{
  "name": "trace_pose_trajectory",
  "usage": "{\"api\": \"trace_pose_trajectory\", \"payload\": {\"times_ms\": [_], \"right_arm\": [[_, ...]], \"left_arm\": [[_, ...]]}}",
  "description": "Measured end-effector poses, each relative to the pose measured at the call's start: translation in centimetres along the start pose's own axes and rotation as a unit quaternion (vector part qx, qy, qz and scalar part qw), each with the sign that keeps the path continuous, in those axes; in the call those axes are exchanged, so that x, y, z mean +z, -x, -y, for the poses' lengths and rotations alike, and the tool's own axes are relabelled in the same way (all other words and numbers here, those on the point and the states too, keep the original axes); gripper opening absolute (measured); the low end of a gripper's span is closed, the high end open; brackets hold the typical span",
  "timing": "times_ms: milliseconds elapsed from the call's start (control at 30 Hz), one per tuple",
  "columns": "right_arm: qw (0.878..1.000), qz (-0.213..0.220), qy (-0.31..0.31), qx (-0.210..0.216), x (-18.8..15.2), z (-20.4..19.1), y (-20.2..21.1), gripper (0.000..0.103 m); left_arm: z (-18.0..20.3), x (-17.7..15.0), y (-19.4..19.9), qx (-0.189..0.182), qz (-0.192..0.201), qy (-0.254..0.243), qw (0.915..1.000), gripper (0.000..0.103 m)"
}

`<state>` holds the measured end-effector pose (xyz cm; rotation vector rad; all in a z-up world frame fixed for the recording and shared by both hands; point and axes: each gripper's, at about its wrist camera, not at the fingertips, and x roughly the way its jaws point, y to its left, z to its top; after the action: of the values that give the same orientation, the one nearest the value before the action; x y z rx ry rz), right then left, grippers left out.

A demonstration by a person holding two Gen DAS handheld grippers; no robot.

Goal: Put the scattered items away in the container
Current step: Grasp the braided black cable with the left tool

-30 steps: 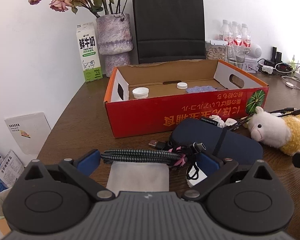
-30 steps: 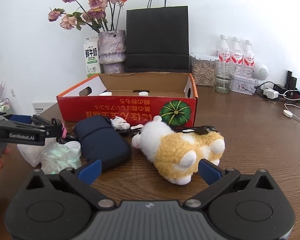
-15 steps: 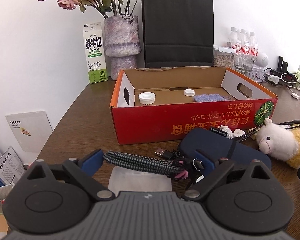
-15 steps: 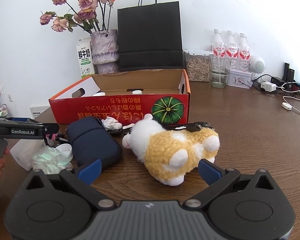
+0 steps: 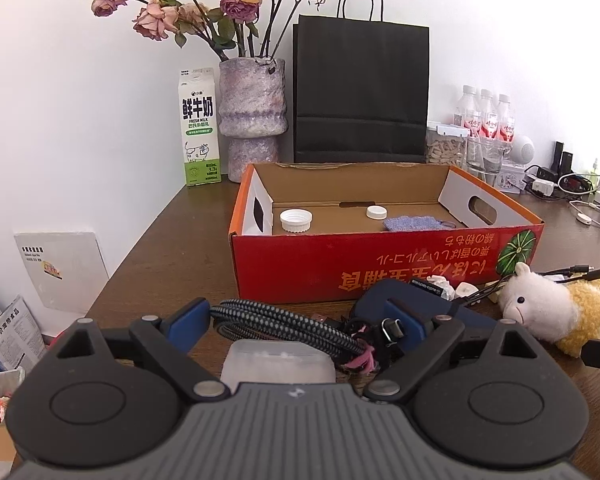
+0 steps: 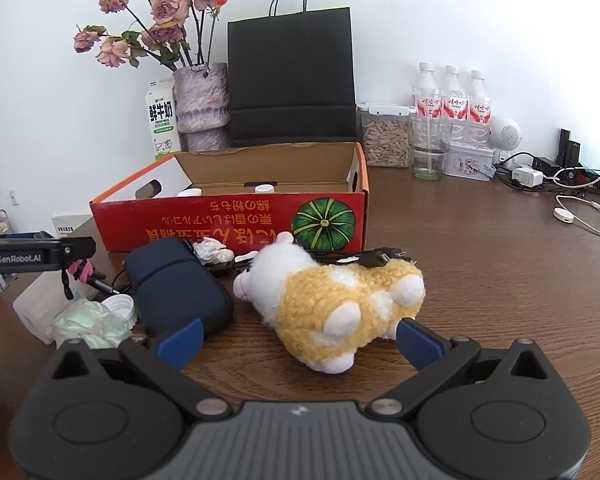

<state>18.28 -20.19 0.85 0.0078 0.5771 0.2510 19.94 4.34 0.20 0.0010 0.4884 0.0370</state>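
Note:
A red cardboard box (image 5: 380,268) stands open on the brown table; two white caps and a purple cloth (image 5: 414,224) lie inside. My left gripper (image 5: 300,322) is shut on a coiled braided cable bundle (image 5: 284,326) and holds it lifted, just in front of the box. A navy pouch (image 6: 176,284), a plush sheep (image 6: 332,300), a white plastic box (image 5: 278,364), a crumpled green wrapper (image 6: 90,322) and a white cap (image 6: 120,306) lie in front of the box. My right gripper (image 6: 300,338) is open, its fingers either side of the sheep's rear.
Behind the box stand a milk carton (image 5: 199,128), a flower vase (image 5: 254,120) and a black paper bag (image 5: 360,92). Water bottles (image 6: 452,98), a jar, a glass (image 6: 428,146) and charger cables (image 6: 580,208) fill the back right. The table's left edge drops off beside my left gripper.
My left gripper has risen with the cable bundle and moved closer to the box. My right gripper has advanced toward the sheep, its fingers now flanking the rear.

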Motion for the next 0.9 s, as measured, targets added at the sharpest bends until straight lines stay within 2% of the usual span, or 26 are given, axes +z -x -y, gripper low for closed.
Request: {"api": "trace_pose_trajectory", "payload": {"times_ms": [367, 600, 767, 800, 833, 900], "right_arm": [[1.000, 0.012, 0.005, -0.020, 0.9, 1.2, 0.0, 0.103], [0.998, 0.030, 0.024, -0.050, 2.5, 2.5, -0.3, 0.100], [0.998, 0.016, 0.027, -0.046, 3.4, 3.7, -2.2, 0.084], [0.999, 0.019, 0.027, -0.042, 3.5, 3.8, -2.5, 0.076], [0.999, 0.020, 0.029, -0.039, 3.5, 3.8, -2.8, 0.059], [0.999, 0.020, 0.033, -0.032, 3.4, 3.6, -3.0, 0.039]], "left_arm": [[0.5, 0.8, 1.6, -0.002, 0.034, 0.010, 0.9994, 0.094], [0.7, 1.0, 2.2, -0.008, 0.046, 0.015, 0.9988, 0.093], [0.9, 1.0, 2.2, -0.011, 0.049, 0.019, 0.9986, 0.093], [0.9, 0.9, 2.1, -0.011, 0.048, 0.019, 0.9986, 0.093], [0.8, 0.9, 2.1, -0.010, 0.047, 0.020, 0.9986, 0.093], [0.7, 0.9, 2.0, -0.011, 0.046, 0.022, 0.9986, 0.093]]}}
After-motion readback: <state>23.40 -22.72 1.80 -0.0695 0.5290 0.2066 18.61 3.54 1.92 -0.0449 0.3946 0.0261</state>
